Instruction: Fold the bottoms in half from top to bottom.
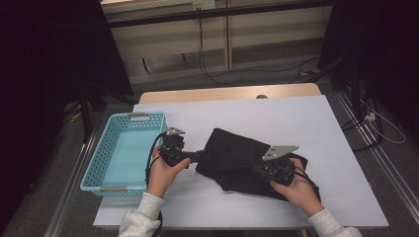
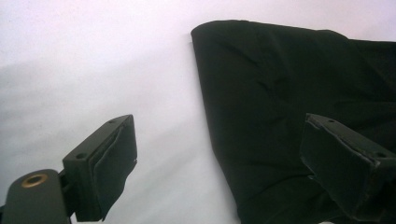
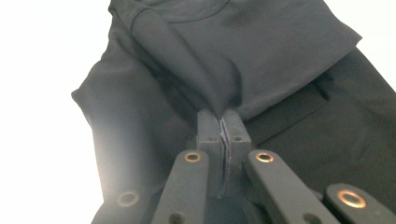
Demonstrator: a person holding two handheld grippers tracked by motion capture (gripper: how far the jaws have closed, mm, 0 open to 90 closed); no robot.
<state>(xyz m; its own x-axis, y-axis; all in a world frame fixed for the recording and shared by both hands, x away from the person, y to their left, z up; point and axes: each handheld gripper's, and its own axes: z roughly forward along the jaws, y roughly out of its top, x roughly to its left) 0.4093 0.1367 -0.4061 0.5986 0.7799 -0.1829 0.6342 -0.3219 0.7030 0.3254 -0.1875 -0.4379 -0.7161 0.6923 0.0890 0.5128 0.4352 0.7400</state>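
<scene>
Black fabric, some folded garment [image 1: 237,158], lay rumpled on the white sheet [image 1: 276,118] covering the wooden table [image 1: 227,93], roughly mid-table and closer to the near edge. Hard to tell what kind of garment exactly, just dark cloth with a few layers doubled over.

Right gripper [image 1: 267,173] sat at the near right part of the garment, held in the right hand [image 1: 299,190]. Clamped tight on a pinched-up ridge of the garment [image 3: 205,70] in the right gripper view, jaws pressed together with only a thin sliver of cloth between the pads [image 3: 223,135], fabric tented up toward them.

Left gripper [image 1: 197,157] pointed at the garment's left edge, gripped by the left hand [image 1: 163,173]. Jaws spread wide in the left gripper view, nothing pinched. One pad [image 2: 109,163] hung over bare white sheet [image 2: 93,70], the other over the dark cloth [image 2: 280,93], so the garment's folded edge ran between them. Couldn't tell whether that pad actually touched the cloth.

Light blue plastic basket [image 1: 101,163] stood at the table's left, just beside the left hand, apart from the garment.
</scene>
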